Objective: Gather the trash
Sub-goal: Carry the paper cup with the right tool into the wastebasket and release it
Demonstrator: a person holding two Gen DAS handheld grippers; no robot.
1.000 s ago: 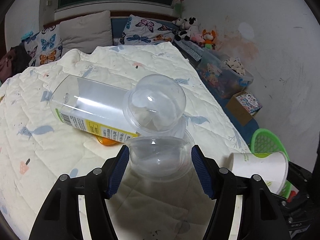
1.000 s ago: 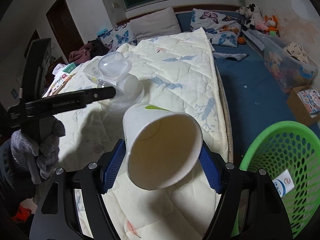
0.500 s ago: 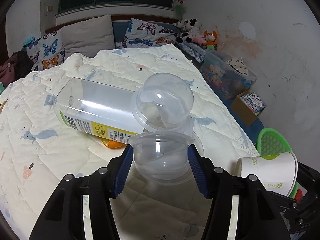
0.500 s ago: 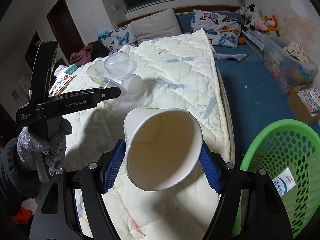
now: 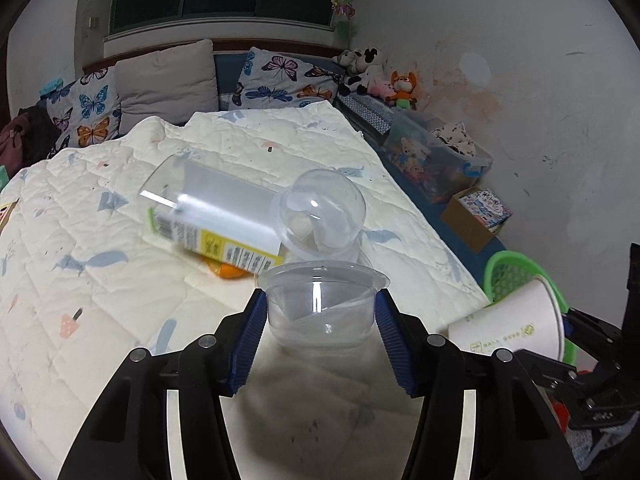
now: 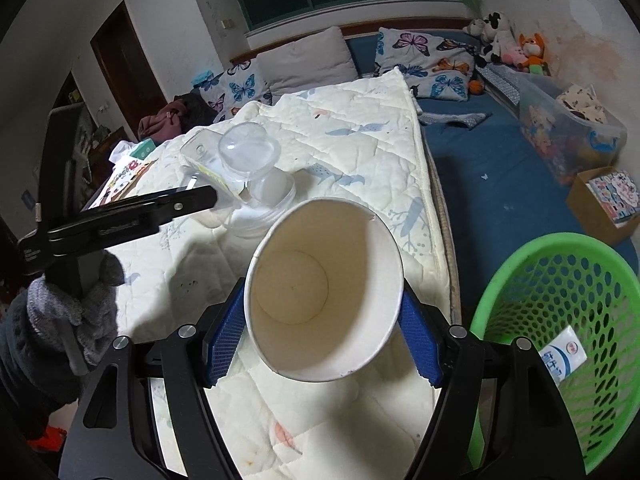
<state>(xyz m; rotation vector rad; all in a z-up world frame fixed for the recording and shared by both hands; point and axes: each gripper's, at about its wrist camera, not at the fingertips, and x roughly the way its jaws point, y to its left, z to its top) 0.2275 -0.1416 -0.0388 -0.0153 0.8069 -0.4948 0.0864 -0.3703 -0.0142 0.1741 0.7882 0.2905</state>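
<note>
My left gripper (image 5: 322, 322) is shut on a small clear plastic cup (image 5: 320, 312), held just above the cream quilt (image 5: 100, 300). Beyond it, on the quilt, lie a tall clear container with a yellow label (image 5: 208, 212) and a clear dome lid (image 5: 320, 216), with something orange (image 5: 228, 271) under them. My right gripper (image 6: 324, 328) is shut on a white paper cup (image 6: 324, 300), whose mouth is tilted toward the camera. It hangs over the bed's edge next to a green mesh basket (image 6: 560, 320). The left gripper (image 6: 132, 216) and its gloved hand (image 6: 72, 312) show at the left of the right wrist view.
A white packet (image 6: 562, 354) lies in the basket. Blue floor (image 6: 500, 184) runs along the bed's right side, with a cardboard box (image 6: 604, 200) and a clear toy bin (image 6: 568, 136) by the wall. Pillows (image 5: 164, 80) and plush toys (image 5: 376, 76) sit at the head of the bed.
The left gripper's pads closed in on the clear cup and raised it slightly off the quilt, away from the dome lid. The right gripper with the paper cup stayed nearly still.
</note>
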